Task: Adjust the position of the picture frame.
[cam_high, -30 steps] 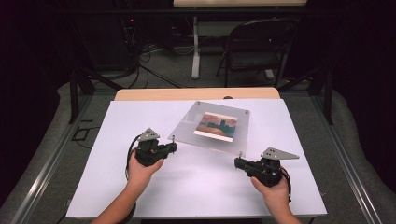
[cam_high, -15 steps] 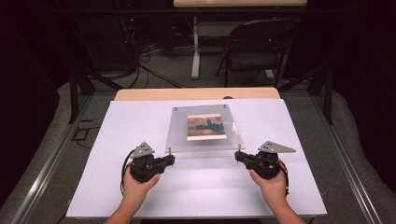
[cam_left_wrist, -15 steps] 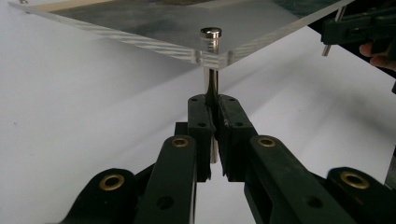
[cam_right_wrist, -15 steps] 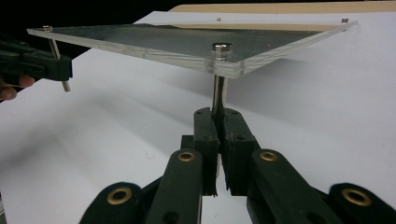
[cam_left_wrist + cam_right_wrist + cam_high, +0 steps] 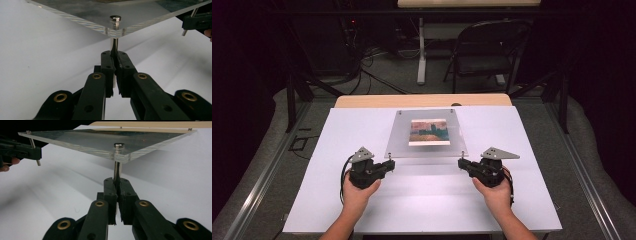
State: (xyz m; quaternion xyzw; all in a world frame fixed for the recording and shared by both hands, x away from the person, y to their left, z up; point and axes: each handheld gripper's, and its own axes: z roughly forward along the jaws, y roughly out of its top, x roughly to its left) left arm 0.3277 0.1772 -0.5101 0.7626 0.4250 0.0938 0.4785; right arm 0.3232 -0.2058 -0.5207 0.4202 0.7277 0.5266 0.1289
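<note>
Acrylic frame (image 5: 427, 132), stiff and probably slippery, was lifted near the tabletop's (image 5: 337, 200) middle; each hand-held gripper, left (image 5: 388, 165) and right (image 5: 461, 163), clenched a corner metal post (image 5: 114, 47).

left tongs (image 5: 390, 163): clamped | right tongs (image 5: 460, 163): clamped (both level)

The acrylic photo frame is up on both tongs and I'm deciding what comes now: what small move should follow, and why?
Probably lower both hands together, level. The left tongs and right tongs each pinch a metal standoff post under a near corner of the acrylic photo frame, whose near edge is lifted off the white table.
</note>
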